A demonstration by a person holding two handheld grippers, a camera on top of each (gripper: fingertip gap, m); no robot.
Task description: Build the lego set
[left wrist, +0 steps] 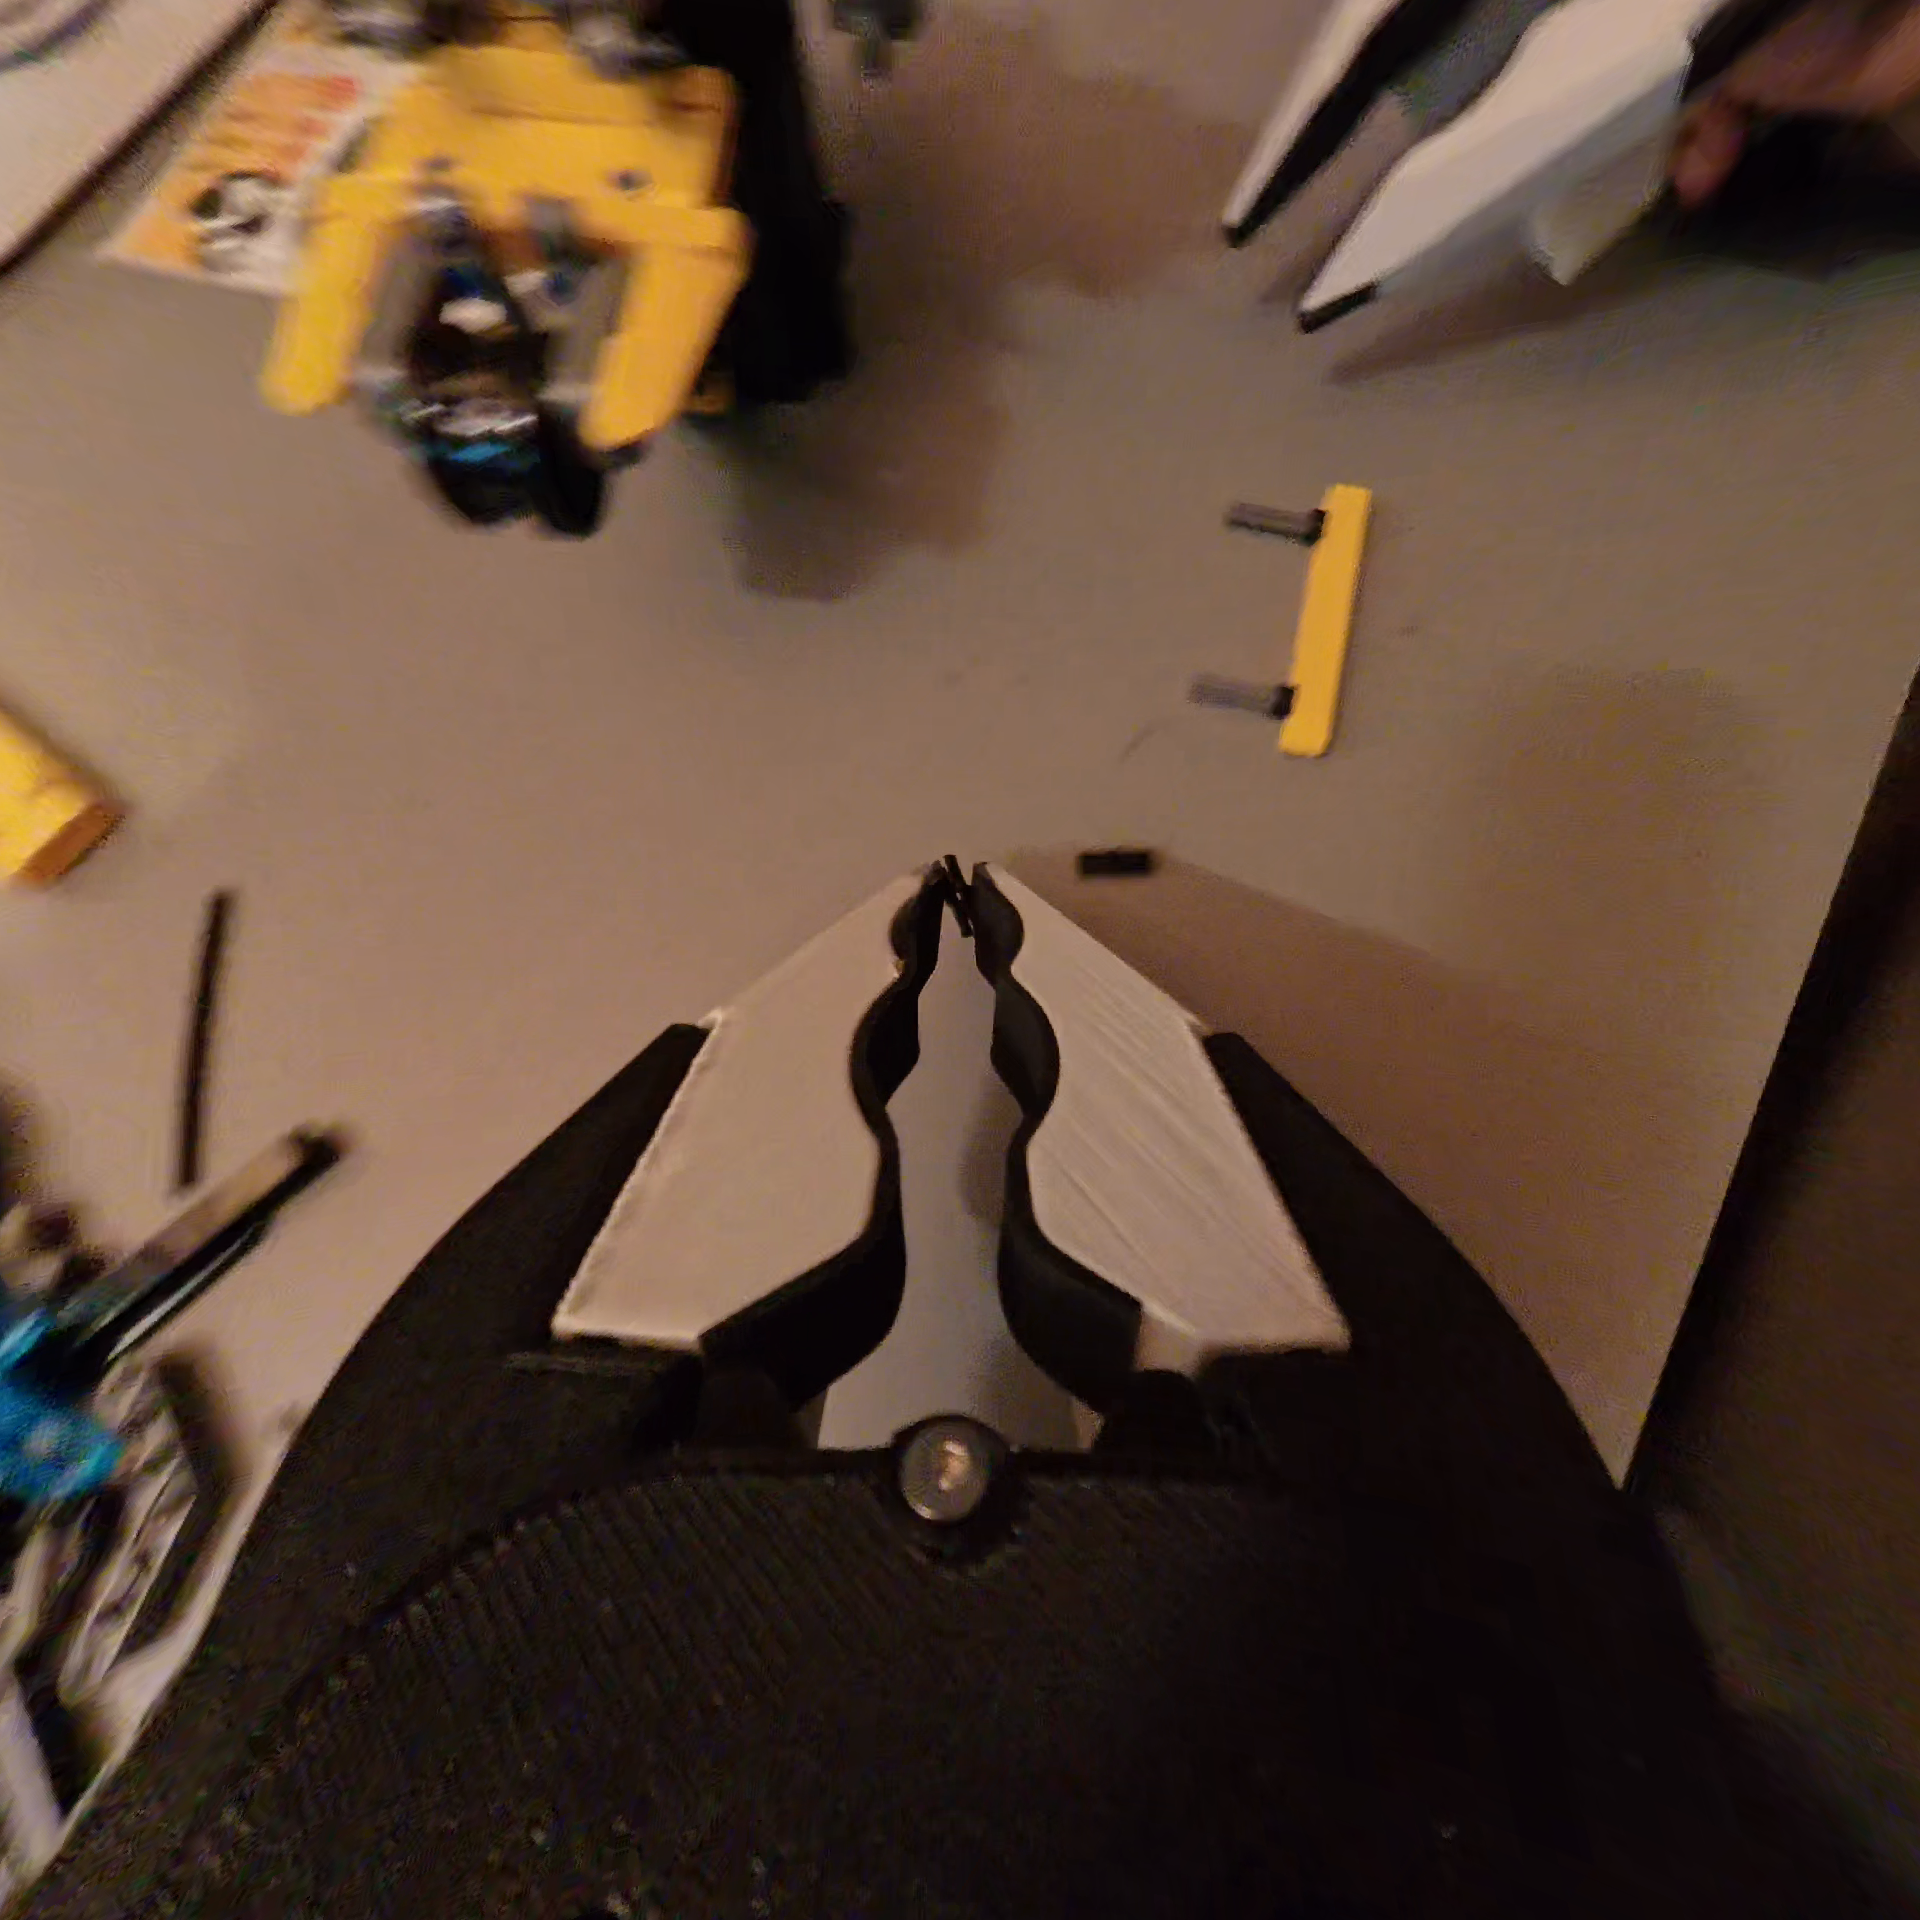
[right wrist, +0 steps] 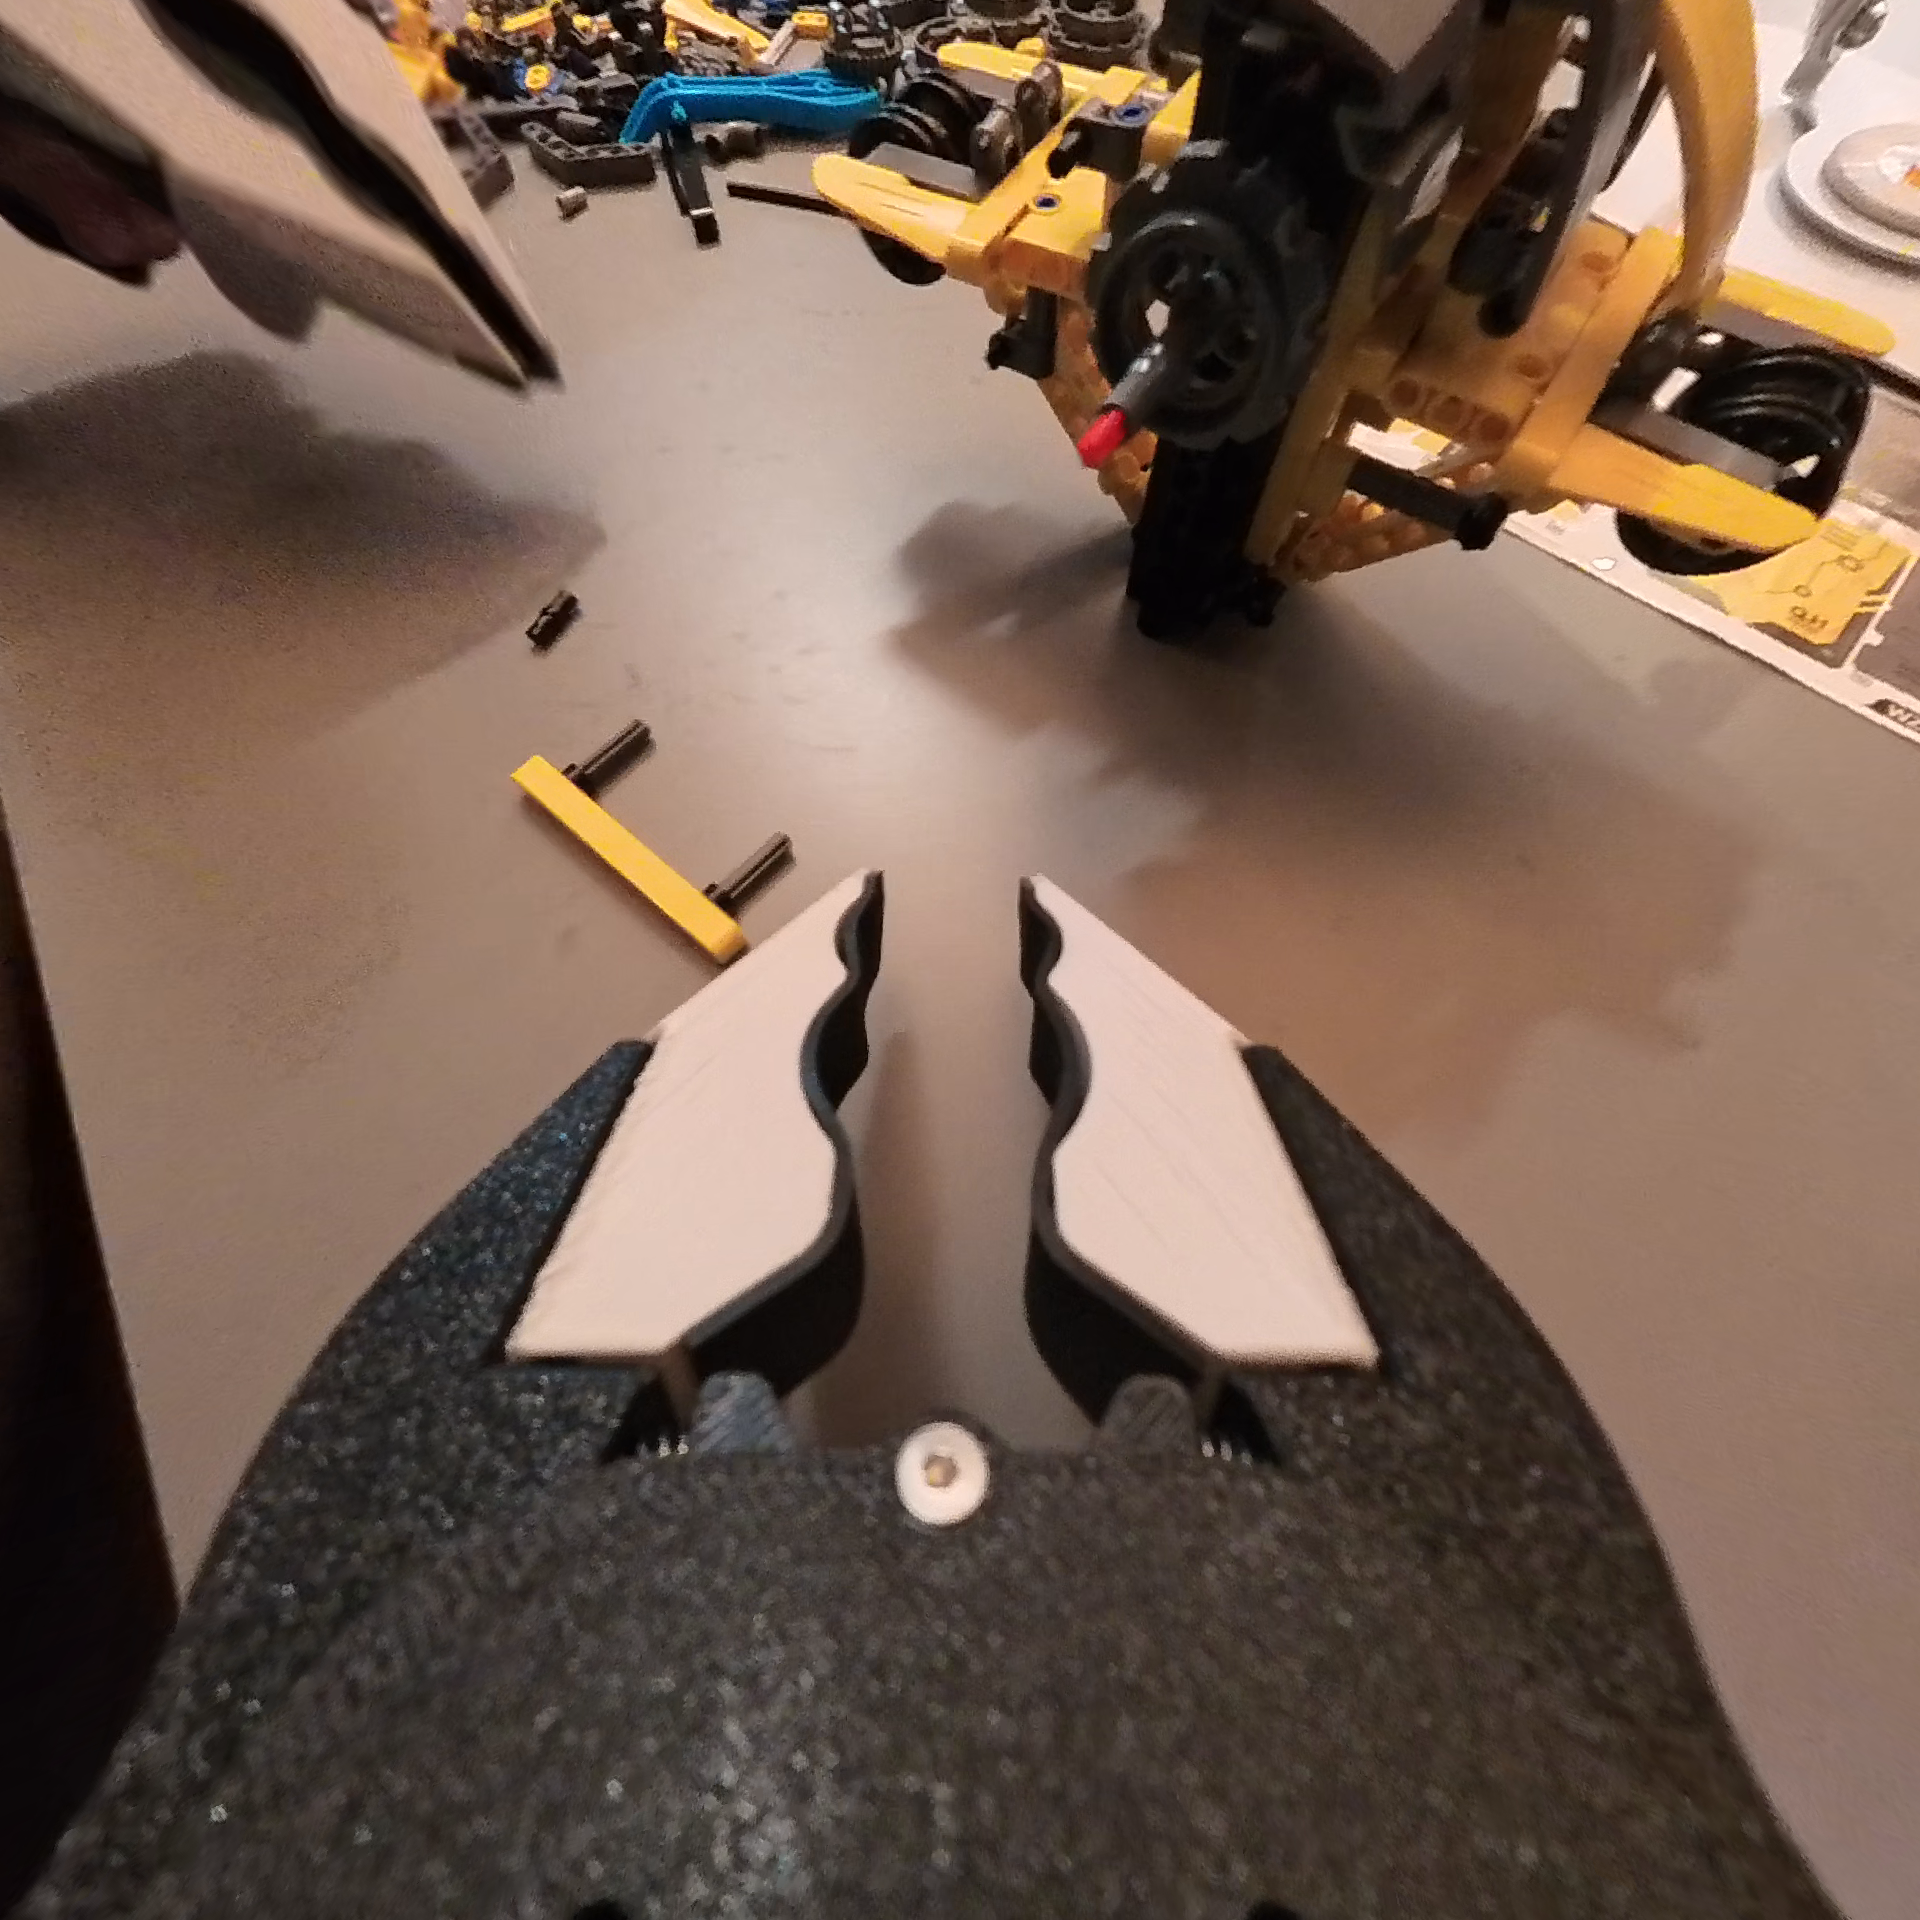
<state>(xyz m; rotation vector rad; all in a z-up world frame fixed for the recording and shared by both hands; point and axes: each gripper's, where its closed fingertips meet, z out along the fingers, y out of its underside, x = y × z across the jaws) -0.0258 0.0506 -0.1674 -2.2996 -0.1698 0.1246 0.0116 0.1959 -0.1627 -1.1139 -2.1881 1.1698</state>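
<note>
- The left gripper has its tips pinched on a small black pin, above the grey table.
- The right gripper hangs with a narrow gap between its tips, nothing in it.
- Just beside its left finger lies a yellow beam with two black pins, towards the table's near edge.
- A loose black connector lies farther out, apart from the beam.
- Beyond stands a yellow and black brick-built vehicle, a red-tipped axle sticking out.
- A printed instruction sheet lies under the vehicle at the right edge; its writing is too small to read.
- A pile of loose parts sits at the far edge.
</note>
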